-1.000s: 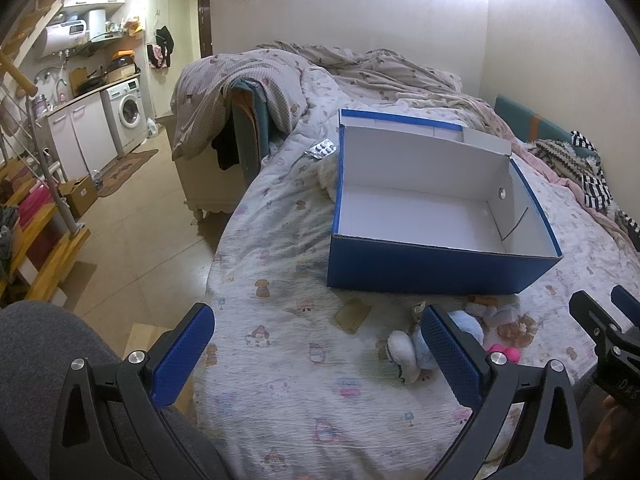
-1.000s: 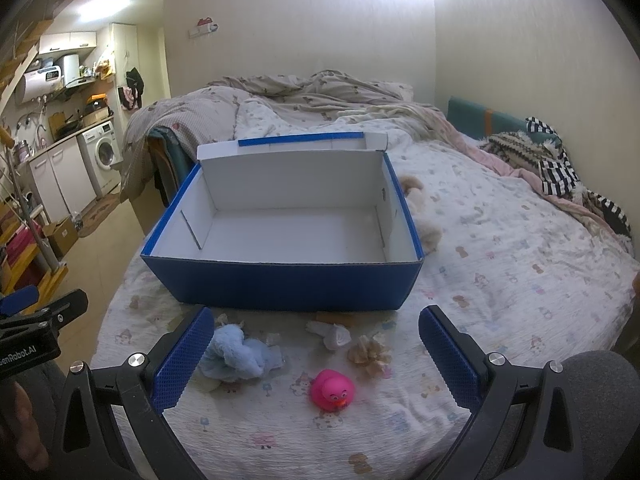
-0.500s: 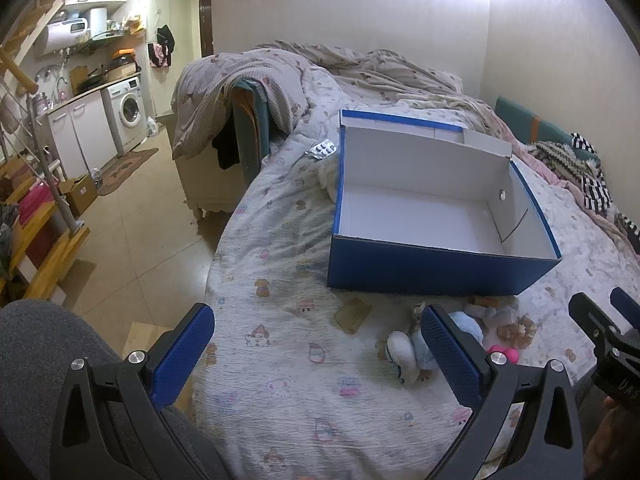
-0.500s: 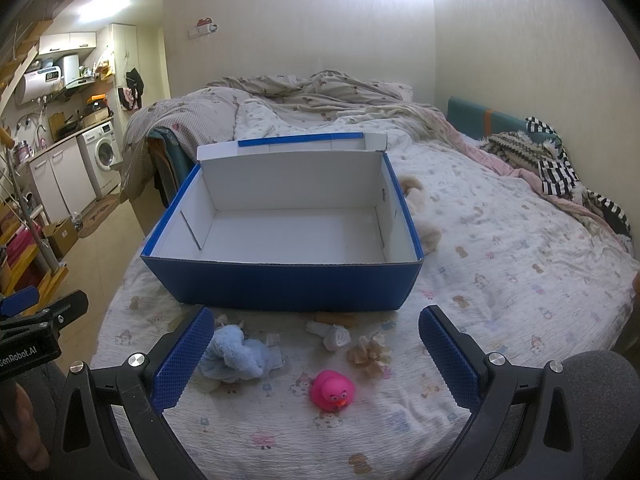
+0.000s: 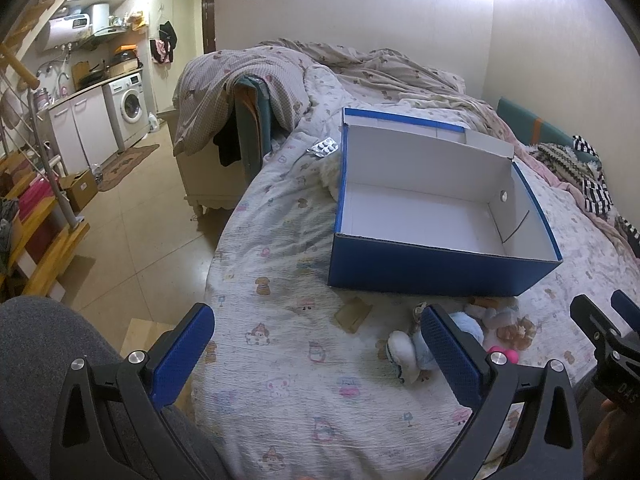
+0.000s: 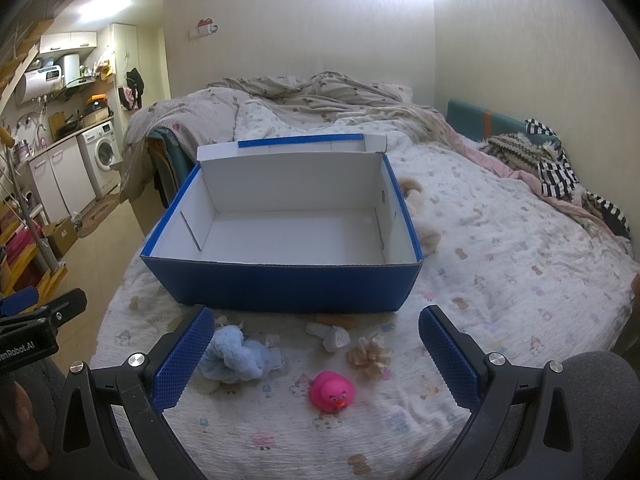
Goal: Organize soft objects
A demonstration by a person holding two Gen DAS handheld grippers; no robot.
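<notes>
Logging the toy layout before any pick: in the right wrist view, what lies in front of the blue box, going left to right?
Light blue plush toy → small white soft piece → beige fluffy piece. The pink rubber duck sits nearer the camera, between the plush and the beige piece.

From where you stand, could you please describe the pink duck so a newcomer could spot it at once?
Find the open blue box on the bed. On the sheet in front of it lies a row of small toys. The pink duck lies nearest the camera, the only bright pink, glossy one.
</notes>
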